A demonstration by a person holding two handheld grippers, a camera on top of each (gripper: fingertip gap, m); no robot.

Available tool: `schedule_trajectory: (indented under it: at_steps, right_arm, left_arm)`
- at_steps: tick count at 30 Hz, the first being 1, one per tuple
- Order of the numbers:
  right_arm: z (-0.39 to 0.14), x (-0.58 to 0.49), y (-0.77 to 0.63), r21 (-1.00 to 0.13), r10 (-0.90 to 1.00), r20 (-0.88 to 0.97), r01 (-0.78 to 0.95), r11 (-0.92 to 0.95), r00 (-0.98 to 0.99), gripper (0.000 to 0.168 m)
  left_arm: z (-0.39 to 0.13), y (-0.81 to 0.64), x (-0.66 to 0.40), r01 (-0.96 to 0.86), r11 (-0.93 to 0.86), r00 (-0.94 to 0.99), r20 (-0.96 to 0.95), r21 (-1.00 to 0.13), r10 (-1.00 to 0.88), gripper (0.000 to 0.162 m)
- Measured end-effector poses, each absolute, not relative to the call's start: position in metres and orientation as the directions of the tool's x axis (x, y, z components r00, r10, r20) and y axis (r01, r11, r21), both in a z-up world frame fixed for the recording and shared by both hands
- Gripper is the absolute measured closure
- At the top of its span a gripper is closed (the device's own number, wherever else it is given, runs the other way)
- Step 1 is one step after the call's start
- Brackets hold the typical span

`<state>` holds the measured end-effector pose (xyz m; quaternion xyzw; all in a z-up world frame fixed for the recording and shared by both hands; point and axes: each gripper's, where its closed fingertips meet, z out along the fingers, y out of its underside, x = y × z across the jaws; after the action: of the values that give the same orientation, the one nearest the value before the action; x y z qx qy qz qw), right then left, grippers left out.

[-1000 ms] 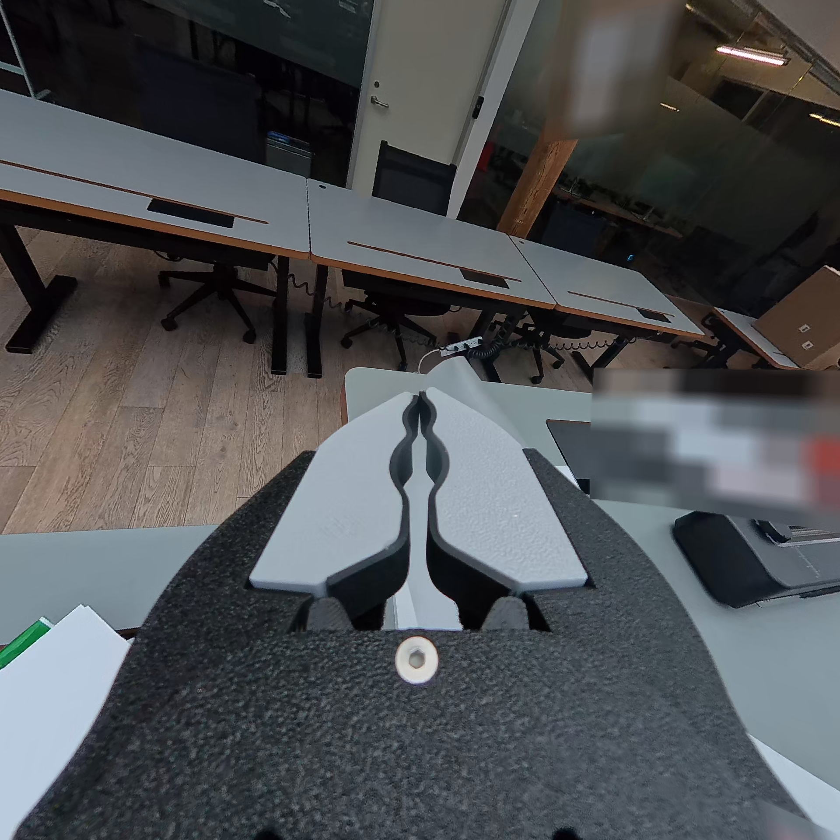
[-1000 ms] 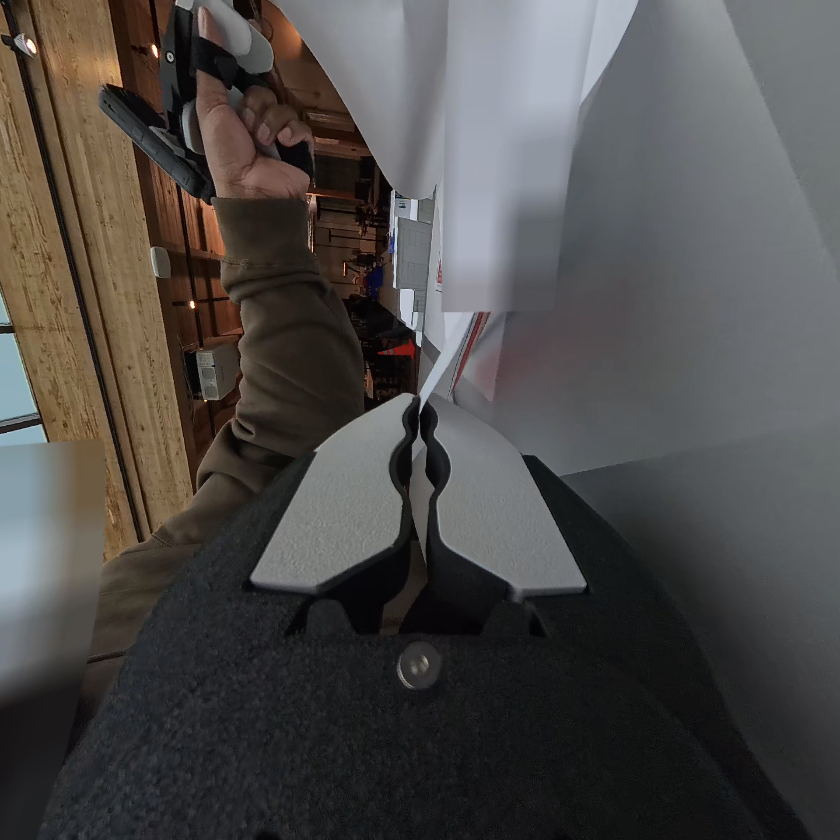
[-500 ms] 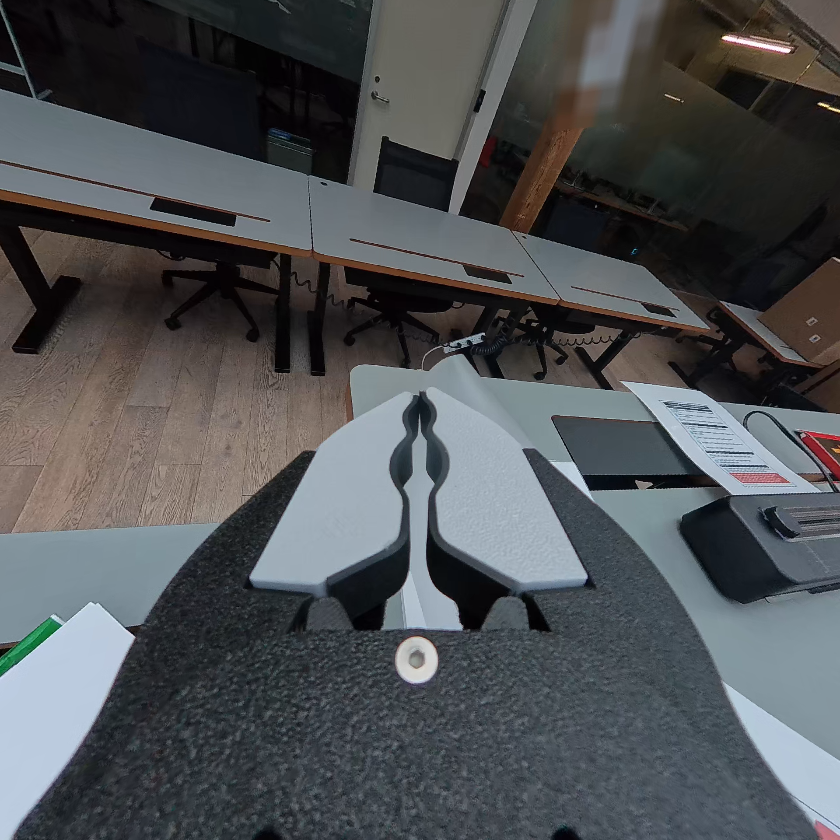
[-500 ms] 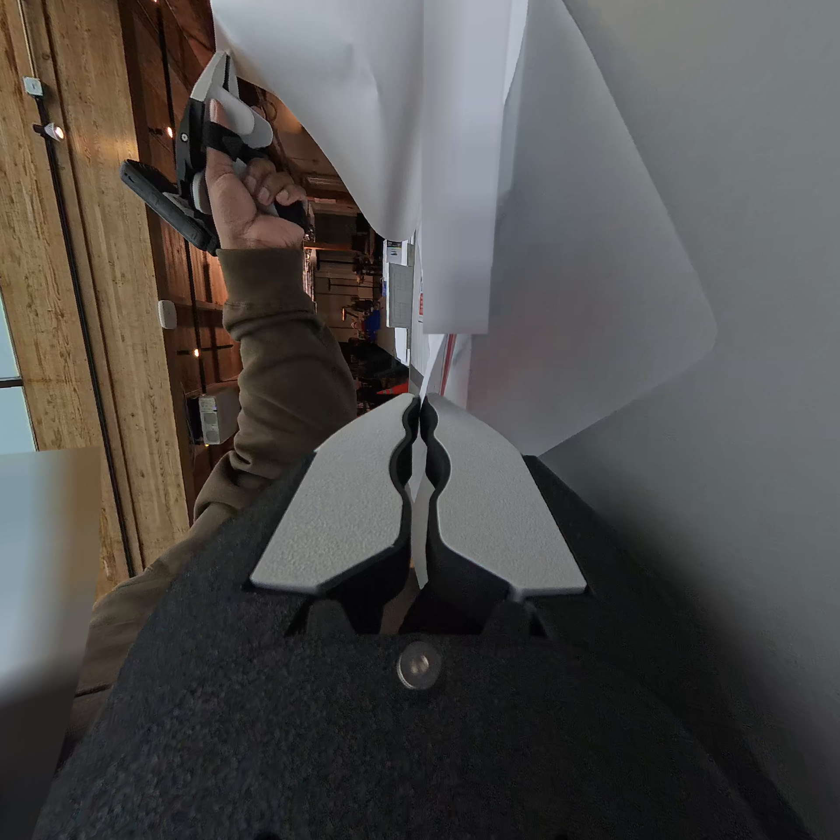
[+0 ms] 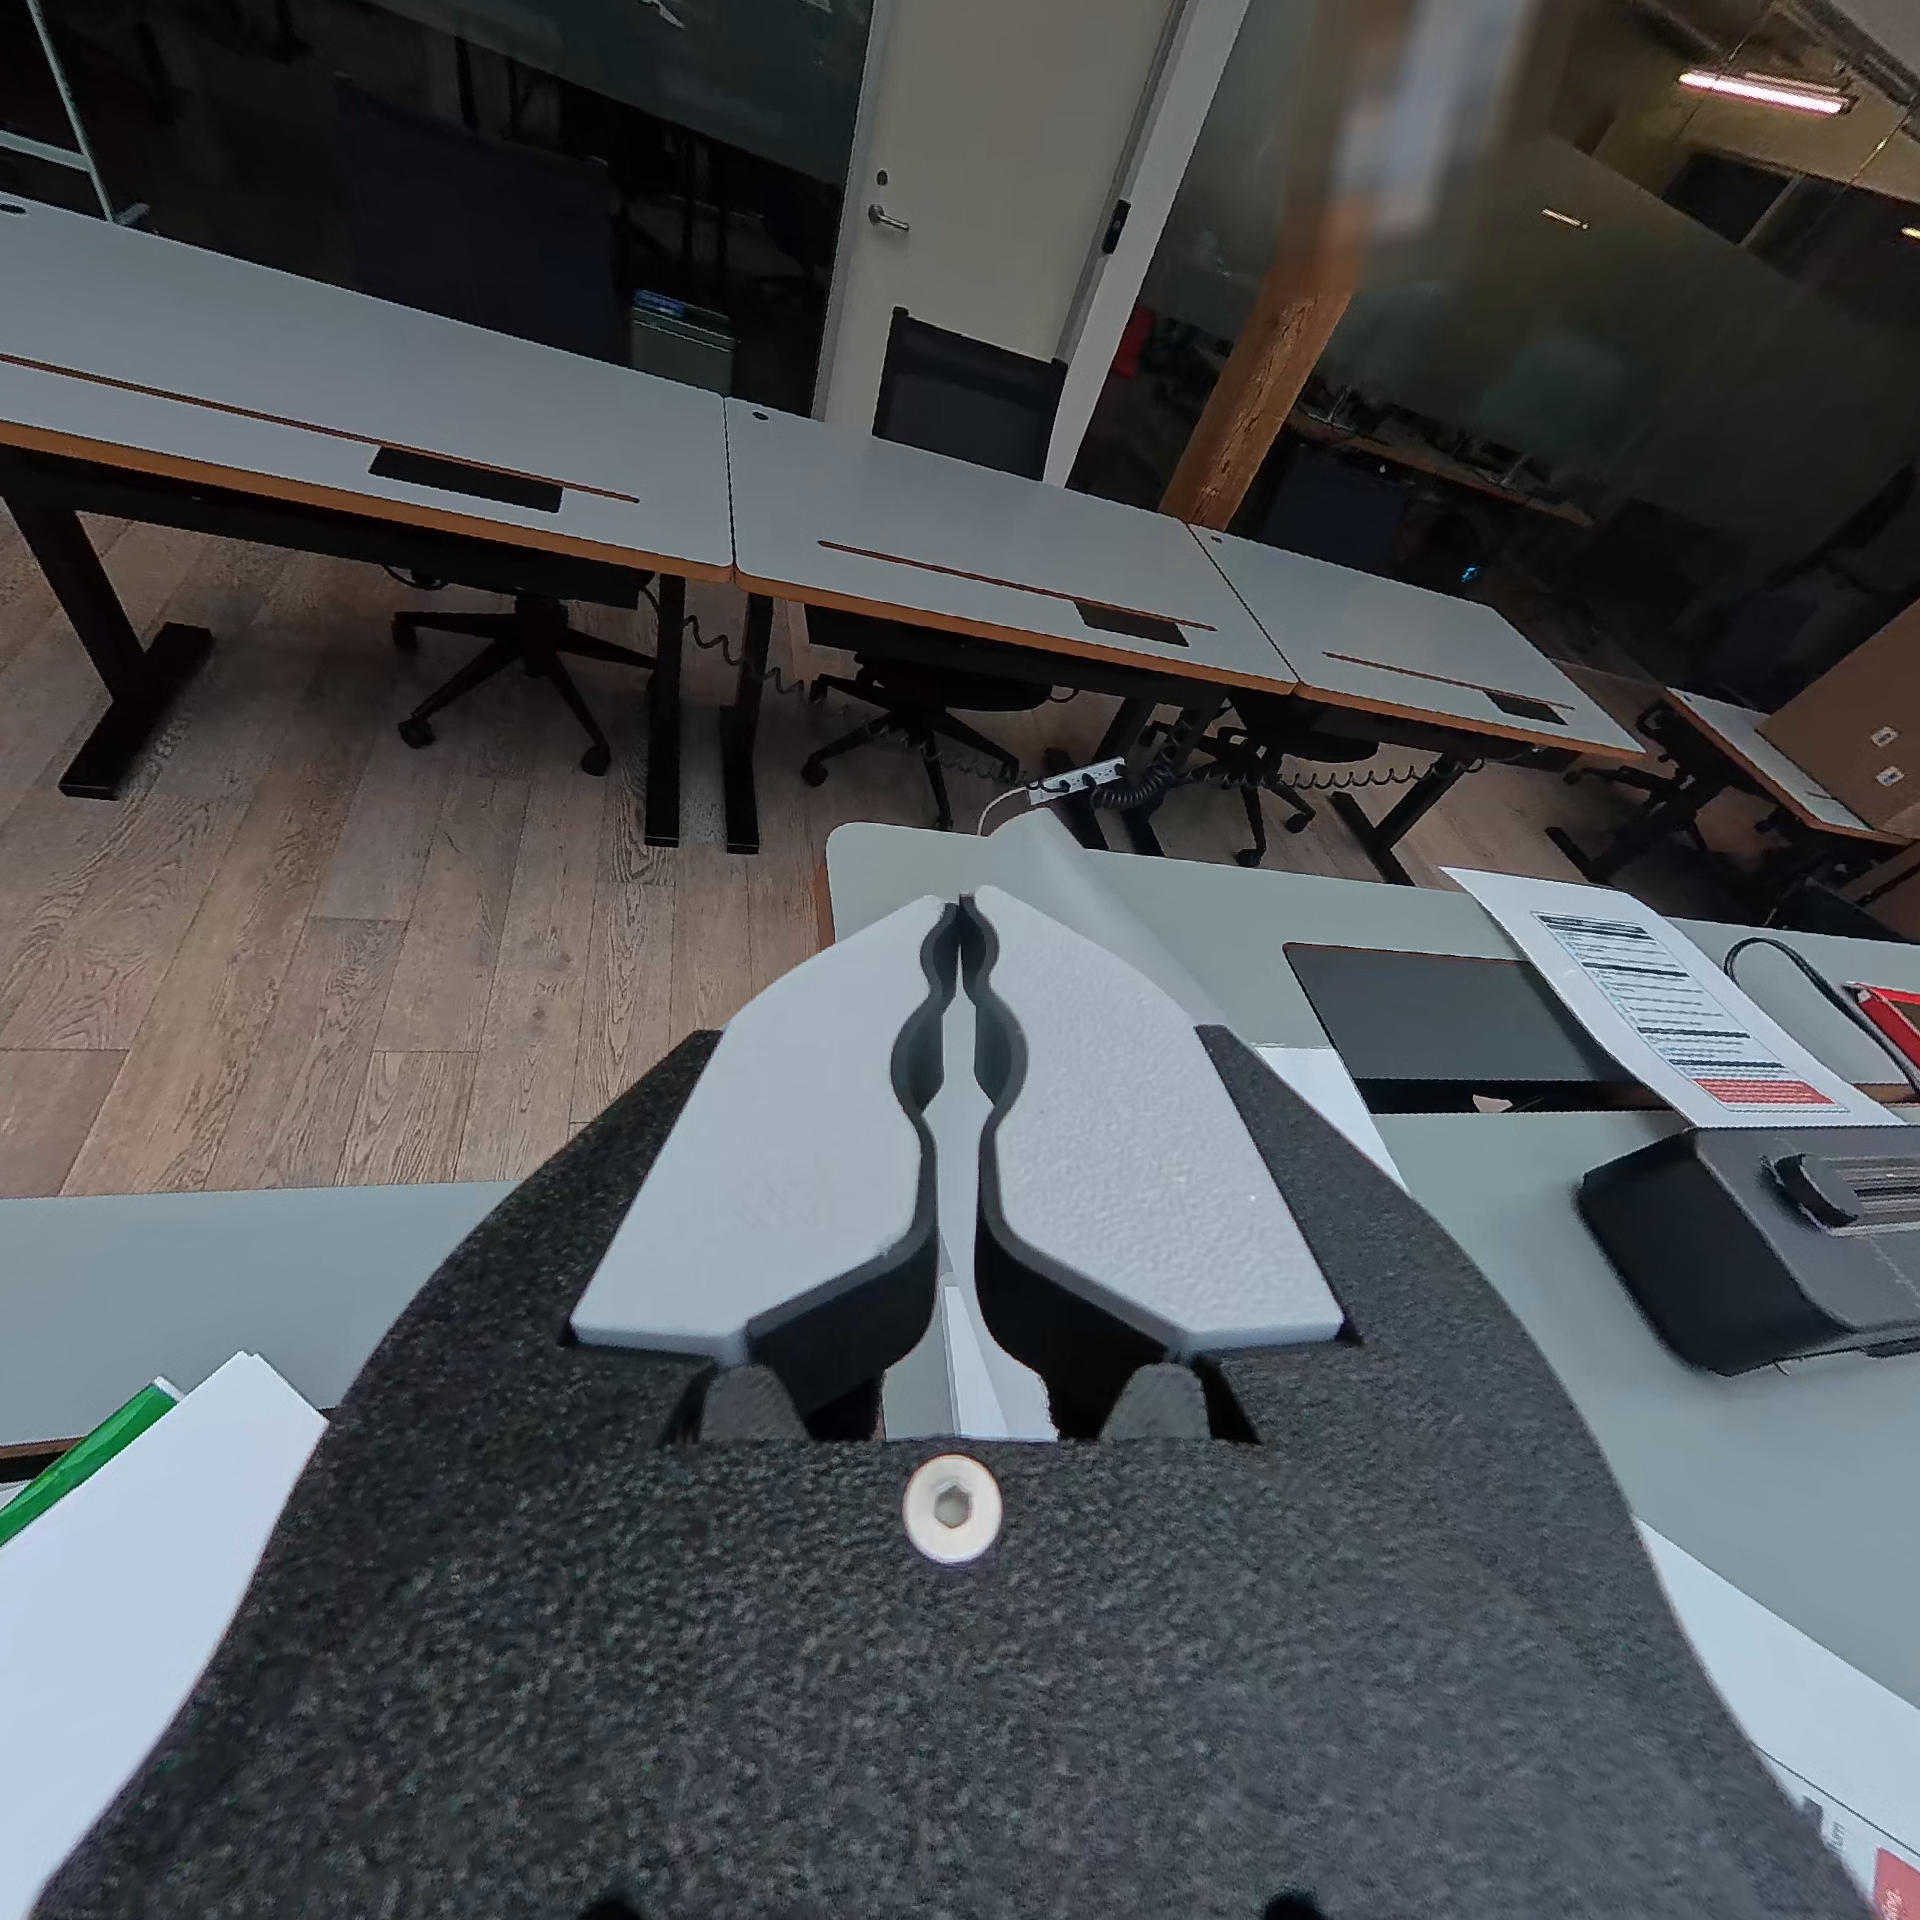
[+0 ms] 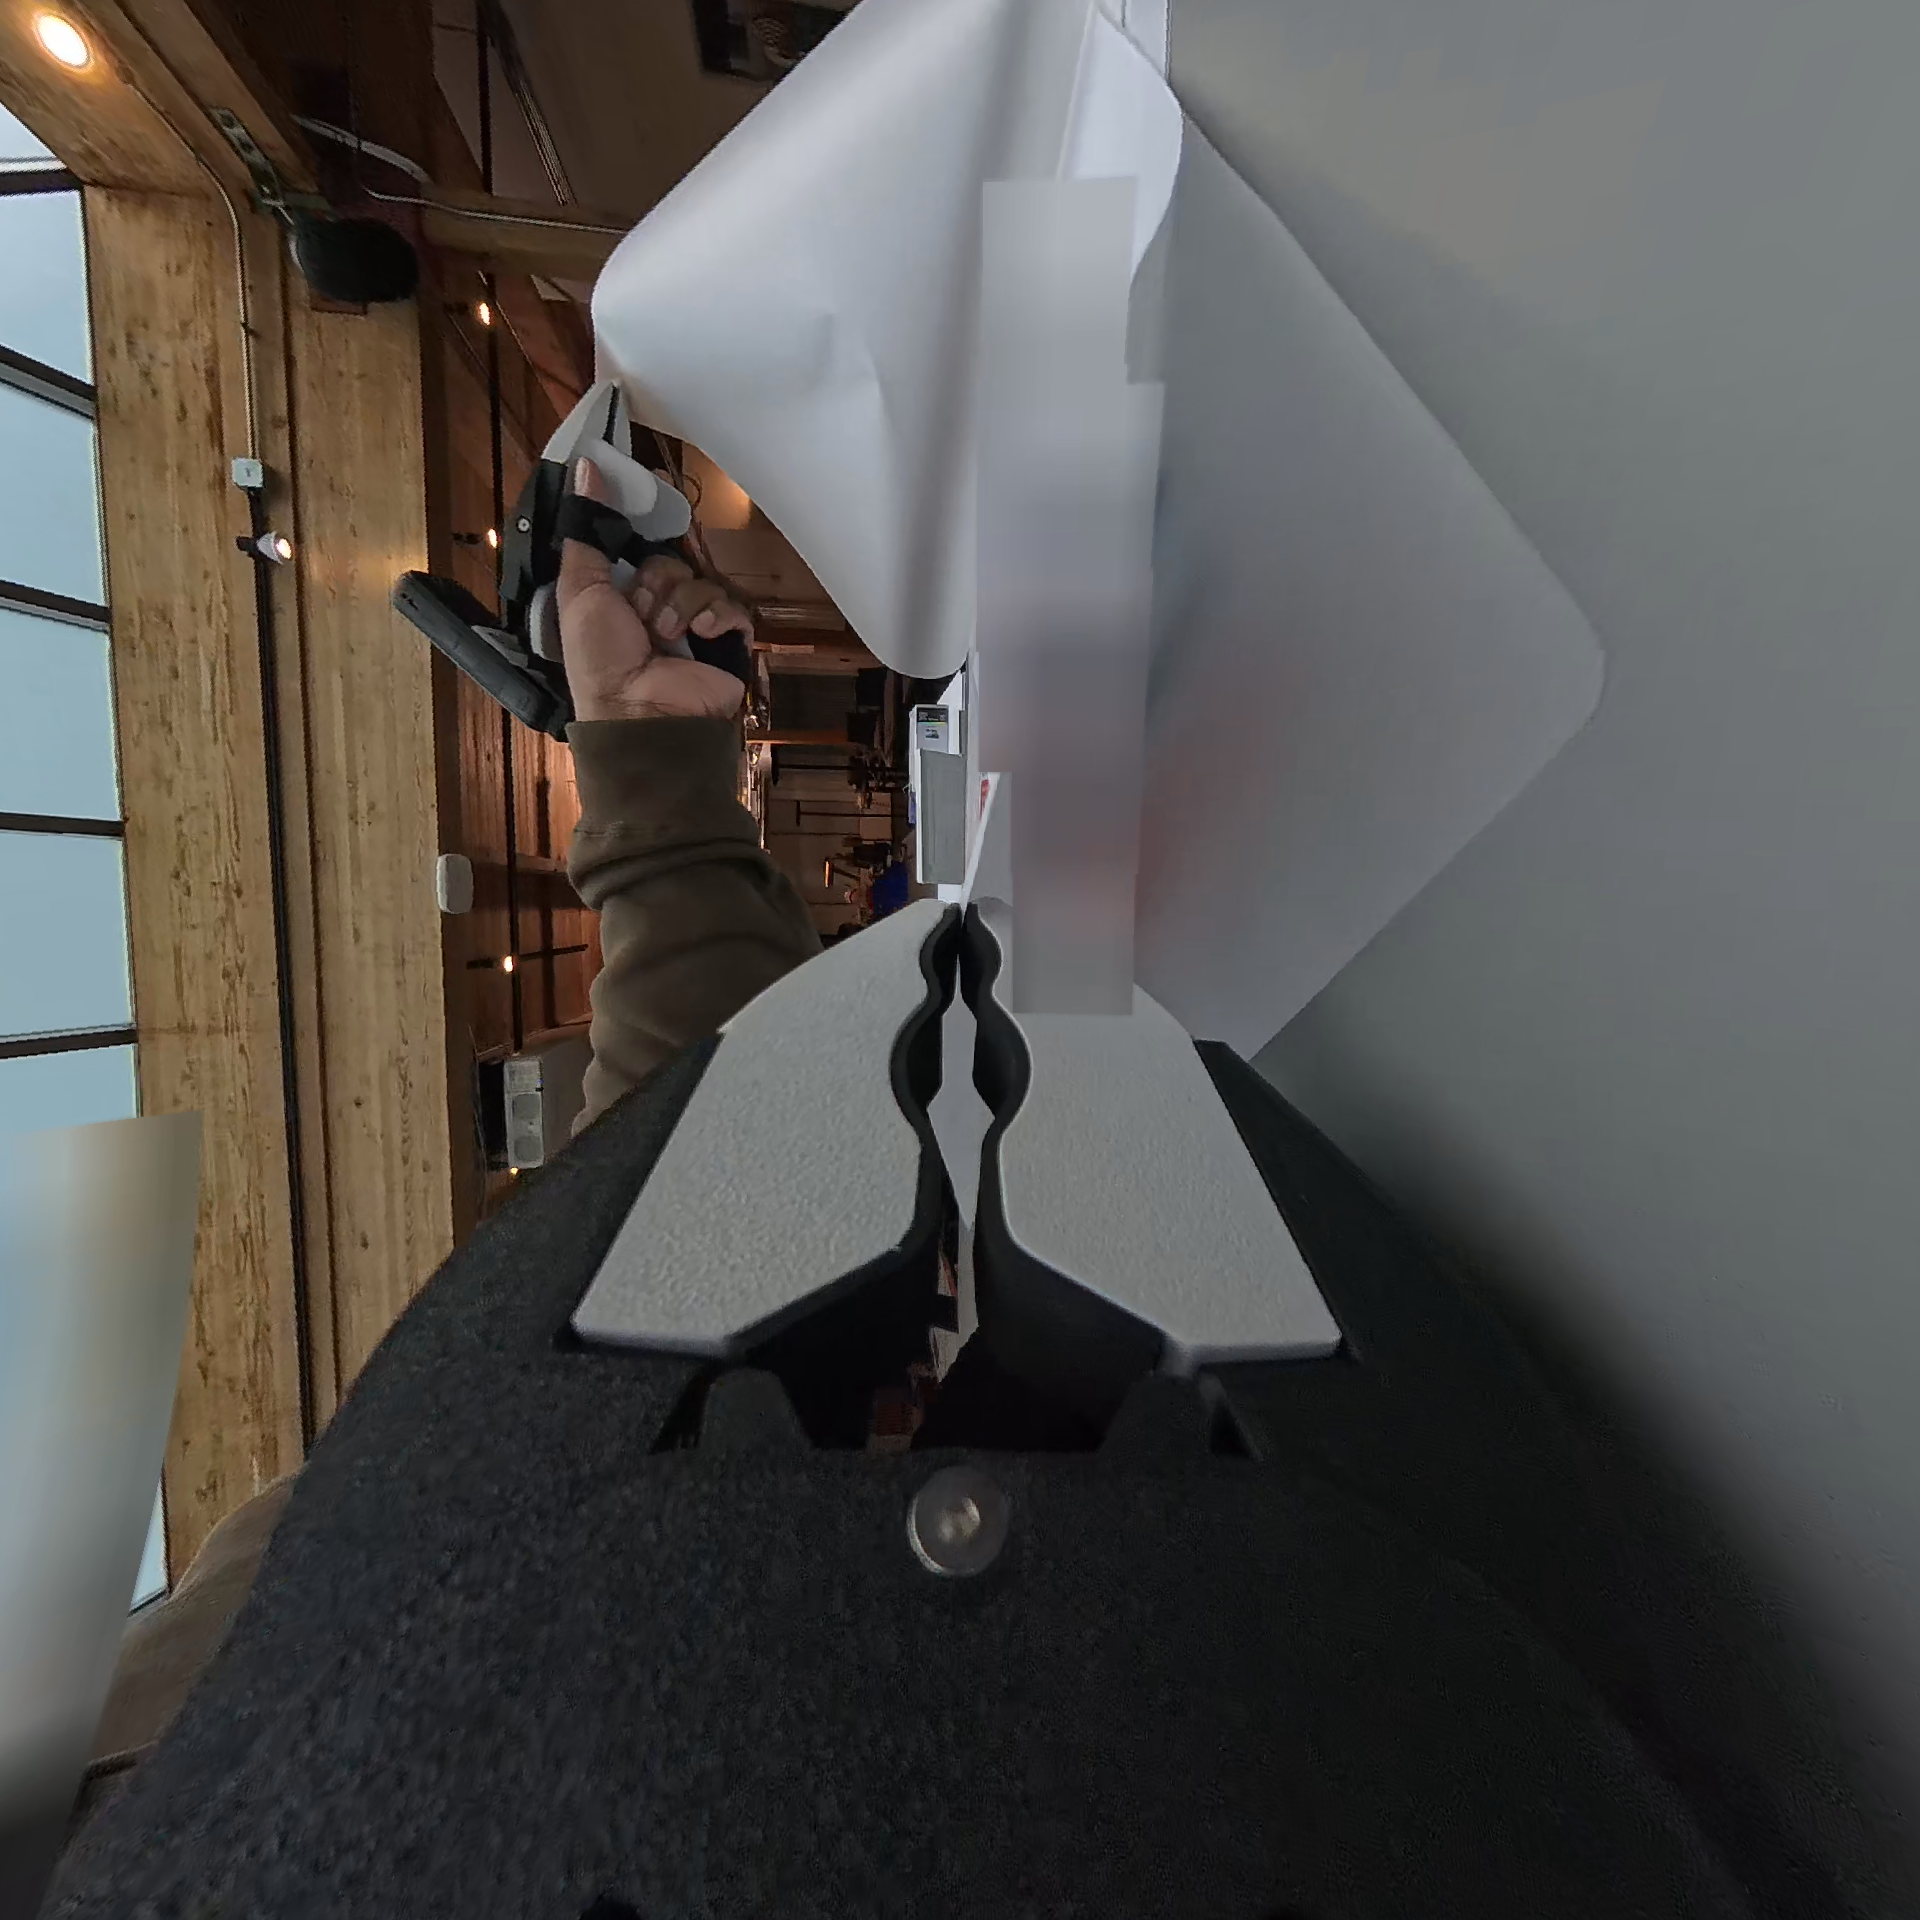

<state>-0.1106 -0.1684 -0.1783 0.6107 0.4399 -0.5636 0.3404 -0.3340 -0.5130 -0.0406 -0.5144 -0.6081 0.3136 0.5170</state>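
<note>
My left gripper [image 5: 961,902] is shut on the rounded corner of a thin, pale sheet [image 5: 1070,873] and holds it above the grey table [image 5: 1195,914]. In the right wrist view the same gripper [image 6: 608,416], held in a hand [image 6: 634,644], pinches the corner of a curling white sheet [image 6: 831,364]. My right gripper [image 6: 961,909] is shut on the edge of that sheet bundle; a white strip shows between its fingers. A translucent leaf with a rounded corner [image 6: 1403,675] spreads out beside it against the grey table surface [image 6: 1662,935].
A black flat machine [image 5: 1766,1257] sits on the table at the right, with a printed page [image 5: 1662,997] and a black cable [image 5: 1787,966] behind it. White paper [image 5: 135,1558] and a green edge [image 5: 94,1455] lie at the lower left. Desks [image 5: 935,520] and chairs stand beyond.
In the right wrist view the hand with the left gripper has shifted toward the middle of the frame and the sheets have spread wider apart. Both grippers stay shut.
</note>
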Motion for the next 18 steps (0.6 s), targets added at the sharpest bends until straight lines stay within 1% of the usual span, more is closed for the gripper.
schedule_trajectory:
  at_steps: [1, 4, 8, 18]
  right_arm:
    - [-0.178, -0.109, -0.17, -0.074, 0.149, -0.989, 0.92, -0.385, -0.018, 0.168]
    - [-0.179, -0.097, -0.181, -0.071, 0.145, -0.989, 0.924, -0.375, -0.017, 0.168]
    - [-0.183, -0.107, -0.171, -0.067, 0.137, -0.991, 0.889, -0.454, -0.004, 0.168]
    - [-0.186, -0.098, -0.186, -0.065, 0.135, -0.991, 0.898, -0.436, -0.006, 0.168]
  left_arm:
    - [-0.041, -0.514, -0.334, 0.3, 0.272, 0.063, 0.303, -0.914, 0.951, 0.162]
    - [-0.042, -0.516, -0.332, 0.297, 0.28, 0.058, 0.31, -0.913, 0.949, 0.162]
    - [-0.047, -0.52, -0.328, 0.303, 0.281, 0.053, 0.311, -0.911, 0.949, 0.162]
    - [-0.051, -0.522, -0.324, 0.311, 0.289, 0.054, 0.32, -0.906, 0.946, 0.162]
